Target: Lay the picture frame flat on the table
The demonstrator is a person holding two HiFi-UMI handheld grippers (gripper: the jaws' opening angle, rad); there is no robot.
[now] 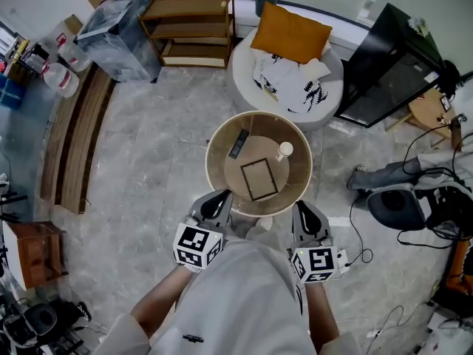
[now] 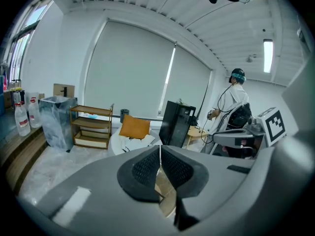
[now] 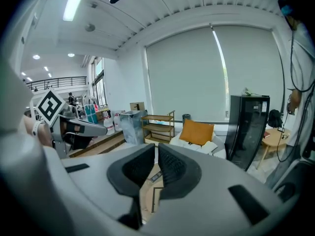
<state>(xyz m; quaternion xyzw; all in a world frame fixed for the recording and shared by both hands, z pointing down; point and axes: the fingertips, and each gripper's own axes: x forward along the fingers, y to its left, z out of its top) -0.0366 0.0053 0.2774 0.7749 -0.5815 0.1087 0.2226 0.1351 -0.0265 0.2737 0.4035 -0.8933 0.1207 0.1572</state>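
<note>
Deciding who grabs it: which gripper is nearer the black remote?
Left. The left gripper is by the table's near rim, on the black remote's side; the right gripper is farther right, past the picture frame.

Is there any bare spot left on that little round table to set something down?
Yes. The table is bare at its far side, beyond the remote and the small white item, and between the picture frame and the right rim. The middle is crowded; the left claw and right claw hang at the near edge.

Orange cushion (image 1: 290,32), wooden shelf (image 1: 191,29)
</note>
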